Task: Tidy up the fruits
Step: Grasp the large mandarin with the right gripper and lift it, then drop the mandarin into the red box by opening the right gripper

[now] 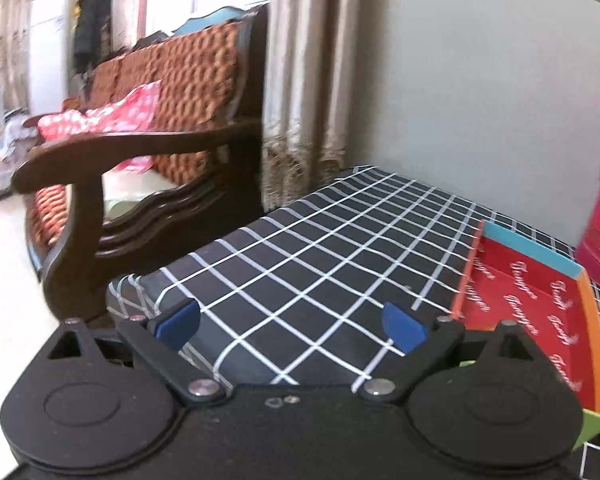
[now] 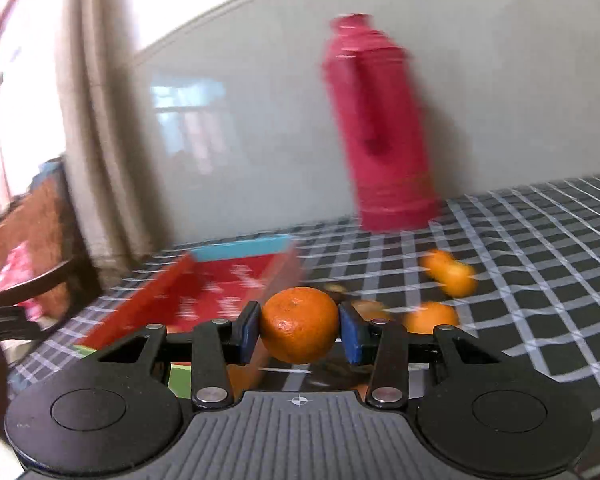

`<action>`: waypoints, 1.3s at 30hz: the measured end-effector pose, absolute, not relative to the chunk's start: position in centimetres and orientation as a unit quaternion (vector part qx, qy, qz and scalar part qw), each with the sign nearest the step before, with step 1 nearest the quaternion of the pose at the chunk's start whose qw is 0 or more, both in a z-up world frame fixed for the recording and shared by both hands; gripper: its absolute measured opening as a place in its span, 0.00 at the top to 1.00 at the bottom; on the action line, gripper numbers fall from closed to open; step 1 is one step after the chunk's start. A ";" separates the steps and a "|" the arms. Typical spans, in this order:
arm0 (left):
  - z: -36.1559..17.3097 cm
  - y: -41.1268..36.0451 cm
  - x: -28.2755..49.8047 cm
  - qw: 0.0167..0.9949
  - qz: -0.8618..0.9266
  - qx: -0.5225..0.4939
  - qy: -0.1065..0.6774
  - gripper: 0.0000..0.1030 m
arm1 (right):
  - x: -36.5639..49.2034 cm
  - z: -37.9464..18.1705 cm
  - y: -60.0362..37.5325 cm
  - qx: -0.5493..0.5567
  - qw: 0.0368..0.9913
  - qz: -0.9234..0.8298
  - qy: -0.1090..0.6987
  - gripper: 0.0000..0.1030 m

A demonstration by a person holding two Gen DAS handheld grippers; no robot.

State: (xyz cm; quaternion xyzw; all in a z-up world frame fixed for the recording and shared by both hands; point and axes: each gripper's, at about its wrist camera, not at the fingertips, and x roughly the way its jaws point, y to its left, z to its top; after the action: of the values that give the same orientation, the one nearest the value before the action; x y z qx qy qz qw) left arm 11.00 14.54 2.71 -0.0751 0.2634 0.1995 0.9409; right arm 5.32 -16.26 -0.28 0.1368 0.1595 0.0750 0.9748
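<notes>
While your right gripper (image 2: 299,330) is clamping a round, dimpled mandarin (image 2: 299,324) between its blue pads, the fruit is sitting raised off the cloth, pinched from both sides, with its stem scar facing up toward the camera. Beyond it and to the left, the shallow rectangular tray (image 2: 220,280) is lying on the table, its red printed floor ringed by flat card-like walls, the far one turquoise. To the right of the held fruit, more smooth orange fruits (image 2: 450,276) are resting on the cloth, blurred, so you cannot count them surely. Farther back, a tall pink-red flask (image 2: 384,128) with a narrowed neck is standing against the pale glossy wall.

Your left gripper (image 1: 294,326) is hanging with its jaws spread wide and nothing between them; its blue pads are framing only the black tablecloth (image 1: 320,240) with its thin white grid. From this side the tray (image 1: 540,304) is lying to the right, an orange wall along its near edge. To the left, off the table's end, a dark carved wooden bench (image 1: 140,152) with woven rust-coloured cushions is standing beside a beige pleated curtain (image 1: 300,80).
</notes>
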 end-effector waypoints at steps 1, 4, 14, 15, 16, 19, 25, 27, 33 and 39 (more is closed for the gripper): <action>2.6 14.8 10.9 0.940 0.203 -0.075 0.265 0.11 | 5.8 -0.1 -15.4 0.131 0.974 0.089 0.159 0.59; 2.6 15.4 10.7 0.938 0.212 -0.071 0.264 0.11 | 7.2 0.1 -13.0 0.114 0.972 0.124 0.164 0.59; 2.4 16.2 10.7 0.936 0.216 -0.071 0.267 0.11 | 11.3 -1.5 -7.7 0.084 0.965 0.150 0.196 0.59; 2.4 16.2 10.8 0.937 0.216 -0.069 0.267 0.11 | 11.5 -1.5 -7.4 0.081 0.965 0.152 0.197 0.59; 2.4 16.1 10.9 0.937 0.216 -0.068 0.268 0.11 | 11.5 -1.6 -7.3 0.081 0.965 0.155 0.197 0.59; 2.3 15.9 10.9 0.937 0.215 -0.066 0.269 0.11 | 11.2 -1.6 -7.0 0.081 0.964 0.159 0.196 0.52; 2.3 15.3 11.0 0.938 0.209 -0.060 0.269 0.11 | 10.2 -0.7 -8.0 0.102 0.969 0.157 0.161 0.27; 2.3 14.8 11.0 0.939 0.206 -0.057 0.268 0.11 | 9.6 -0.3 -8.7 0.109 0.972 0.148 0.148 0.27; 2.5 12.6 11.0 0.948 0.183 -0.036 0.256 0.11 | 7.9 0.7 -11.9 0.127 0.982 0.076 0.116 0.07; 2.9 8.7 10.7 0.964 0.134 -0.001 0.230 0.10 | 6.3 1.1 -15.6 0.129 0.987 -0.040 0.088 0.00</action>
State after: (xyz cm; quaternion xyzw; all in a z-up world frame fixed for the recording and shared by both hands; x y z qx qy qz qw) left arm 10.69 8.75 2.93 -0.0011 0.2302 0.1343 0.9638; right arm 6.33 -15.56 1.11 0.1288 0.0880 -0.0401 0.9869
